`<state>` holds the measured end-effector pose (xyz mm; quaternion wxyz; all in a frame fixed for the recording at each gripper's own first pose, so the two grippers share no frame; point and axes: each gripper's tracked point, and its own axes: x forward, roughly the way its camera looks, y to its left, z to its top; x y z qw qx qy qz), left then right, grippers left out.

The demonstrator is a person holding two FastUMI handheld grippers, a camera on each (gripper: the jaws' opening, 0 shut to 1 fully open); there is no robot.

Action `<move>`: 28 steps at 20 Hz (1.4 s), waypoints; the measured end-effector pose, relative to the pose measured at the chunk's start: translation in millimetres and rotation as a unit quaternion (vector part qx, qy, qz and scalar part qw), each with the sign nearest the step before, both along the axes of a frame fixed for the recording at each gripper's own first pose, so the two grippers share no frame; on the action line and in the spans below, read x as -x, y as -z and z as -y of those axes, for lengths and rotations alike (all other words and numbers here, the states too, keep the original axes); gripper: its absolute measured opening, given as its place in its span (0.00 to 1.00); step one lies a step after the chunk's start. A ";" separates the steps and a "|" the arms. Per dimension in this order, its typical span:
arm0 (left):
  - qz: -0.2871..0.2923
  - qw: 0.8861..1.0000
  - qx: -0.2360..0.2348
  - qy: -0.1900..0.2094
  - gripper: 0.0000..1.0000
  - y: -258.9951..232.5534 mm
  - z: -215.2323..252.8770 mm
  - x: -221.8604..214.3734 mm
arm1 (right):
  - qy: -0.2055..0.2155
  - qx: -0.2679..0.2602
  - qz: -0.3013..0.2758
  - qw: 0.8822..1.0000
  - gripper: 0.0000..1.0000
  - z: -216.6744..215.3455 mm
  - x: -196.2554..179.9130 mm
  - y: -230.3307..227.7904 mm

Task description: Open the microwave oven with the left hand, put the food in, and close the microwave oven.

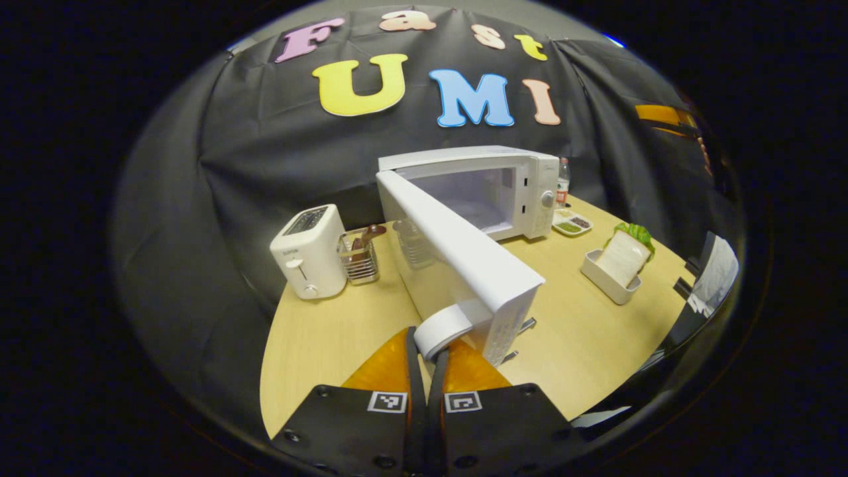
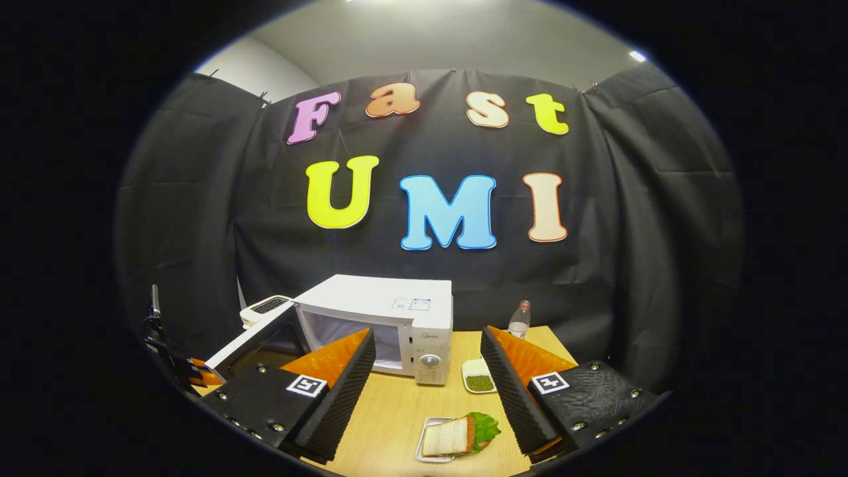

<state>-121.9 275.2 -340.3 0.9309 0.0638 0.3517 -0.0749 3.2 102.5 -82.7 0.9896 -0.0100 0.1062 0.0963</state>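
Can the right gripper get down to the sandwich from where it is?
Probably yes. The right gripper is open and the sandwich lies on its white tray just below and between the fingers, with nothing over it.

Staged kitchen booth: black cloth wall (image 2: 199, 218), microwave (image 2: 391, 311), toaster (image 1: 309, 252).

The open microwave door (image 1: 457, 252) hides part of the wire basket (image 1: 358, 258) behind it, and the bottle (image 2: 519, 319) at the tabletop's far edge is too tiny to make out.
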 end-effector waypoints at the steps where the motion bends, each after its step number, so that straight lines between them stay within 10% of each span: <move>1: 0.000 1.000 0.000 0.000 0.08 0.1 -9.2 1.7 | -0.002 0.003 0.000 1.000 0.96 -3.2 0.4 -0.2; 17: 0.026 0.998 -0.032 -0.052 0.24 -16.9 -54.0 27.3 | 0.001 0.011 -0.046 0.999 0.97 36.7 -9.6 34.2; 22: 0.121 0.969 -0.065 -0.208 0.17 -122.1 -72.2 54.6 | 0.002 0.004 -0.111 0.994 0.96 78.6 -18.5 91.1; 27: 0.247 0.945 -0.023 -0.213 0.22 -249.0 22.3 -5.5 | -0.007 -0.027 -0.209 0.978 0.96 100.1 -21.2 162.0; 28: 0.273 0.938 -0.016 -0.214 0.47 -270.0 42.9 -19.9 | -0.011 -0.030 -0.226 0.974 0.96 102.6 -19.4 175.9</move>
